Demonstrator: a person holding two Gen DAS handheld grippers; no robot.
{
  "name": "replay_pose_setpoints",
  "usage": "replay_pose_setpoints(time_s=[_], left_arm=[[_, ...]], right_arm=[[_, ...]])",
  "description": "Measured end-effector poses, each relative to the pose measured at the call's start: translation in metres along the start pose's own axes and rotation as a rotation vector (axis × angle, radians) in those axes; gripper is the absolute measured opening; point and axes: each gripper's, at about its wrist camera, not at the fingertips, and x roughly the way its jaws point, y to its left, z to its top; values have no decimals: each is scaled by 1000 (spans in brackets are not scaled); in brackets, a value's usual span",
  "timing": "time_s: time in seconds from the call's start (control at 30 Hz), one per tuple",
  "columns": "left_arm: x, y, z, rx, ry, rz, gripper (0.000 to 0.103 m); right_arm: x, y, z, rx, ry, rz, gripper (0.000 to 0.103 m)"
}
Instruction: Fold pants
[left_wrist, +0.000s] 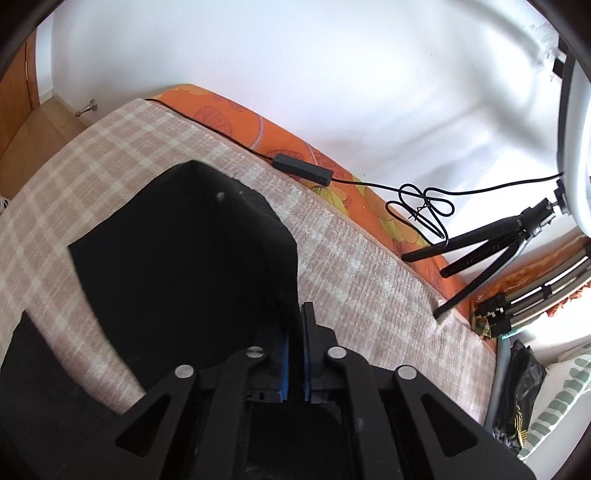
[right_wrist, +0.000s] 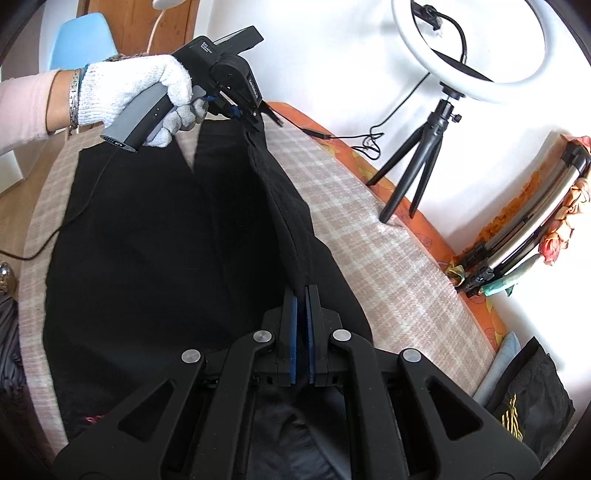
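Black pants (right_wrist: 166, 240) lie spread on a bed with a beige checked cover (right_wrist: 369, 229). One edge of them is lifted into a taut ridge that runs between my two grippers. My right gripper (right_wrist: 302, 295) is shut on the near end of that edge, its blue pads pressed together on the cloth. My left gripper (right_wrist: 255, 122), held by a white-gloved hand (right_wrist: 129, 92), is shut on the far end. In the left wrist view the left gripper (left_wrist: 295, 321) pinches the black pants (left_wrist: 177, 258), which drape down over the checked cover (left_wrist: 351, 258).
A ring light (right_wrist: 465, 48) on a small black tripod (right_wrist: 424, 162) stands at the bed's far edge. Its cable and inline box (left_wrist: 303, 170) run along the orange mattress side. A folded tripod (right_wrist: 517, 236) and a black bag (right_wrist: 528, 398) lie to the right.
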Motion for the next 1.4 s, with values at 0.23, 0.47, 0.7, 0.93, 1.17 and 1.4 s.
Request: replay_pose_setpoints(time_s=[0.23, 0.47, 0.7, 0.93, 1.17, 1.4], left_arm=[[-31, 16, -14, 8, -22, -3, 1], [-71, 38, -36, 40, -76, -1, 0], [-106, 73, -72, 36, -116, -3, 0], [-148, 104, -115, 6, -161, -36, 0], [-172, 142, -164, -37, -152, -50, 0], [-157, 178, -183, -91, -122, -62, 3]], right_arm=[[-16, 26, -2, -4, 4, 18, 5], [-34, 63, -2, -30, 17, 59, 5], [-46, 112, -12, -110, 73, 93, 4], [-74, 145, -22, -136, 109, 145, 4], [-79, 187, -43, -193, 189, 171, 4], [-63, 215, -55, -227, 243, 157, 4]])
